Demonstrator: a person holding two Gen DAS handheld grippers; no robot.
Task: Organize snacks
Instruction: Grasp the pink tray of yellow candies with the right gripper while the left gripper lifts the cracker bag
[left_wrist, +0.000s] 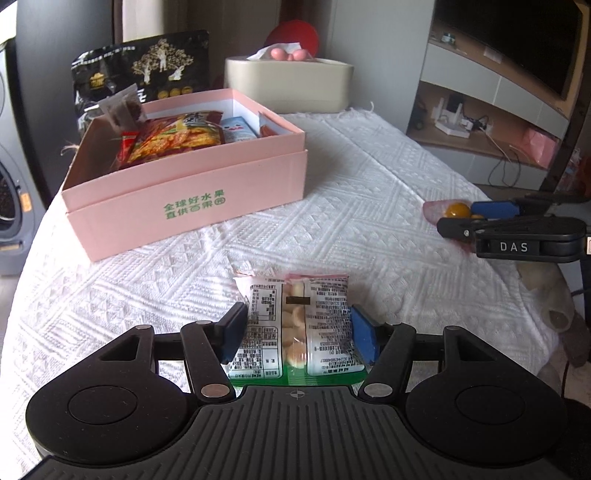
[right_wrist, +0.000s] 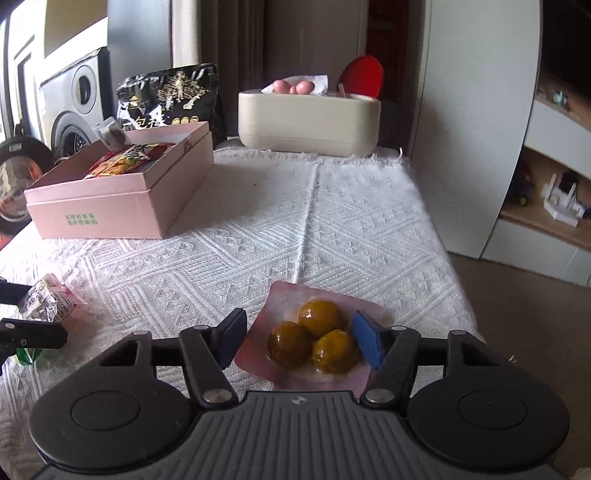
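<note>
- A table under a white woven tablecloth (left_wrist: 369, 192) fills both views and serves as the sorting surface.
- A pink cardboard box (left_wrist: 207, 199), printed with green characters, sits toward the far left side. It stands open and already holds several snack packets, so it seems to be the collection place for the loose snacks.
- Behind the box leans a large black snack bag (left_wrist: 147, 70); beside that stands a cream tissue box (left_wrist: 288, 88) with a tissue sticking out.
- The left gripper (left_wrist: 297, 328) sits low over the near table edge. Its blue pads press both sides of a clear packet of small round biscuits (left_wrist: 295, 325), label side up; I judge this a hold ready for carrying to the box.
- The right gripper (right_wrist: 299, 341) is on the right side of the table, half closed around a pink vacuum pack of three brown glazed balls (right_wrist: 314, 339). The right pad touches the pack; whether the left pad presses it cannot be told, so a firm hold is uncertain.
- Both packs lie well apart from the box, still to be put away.
</note>
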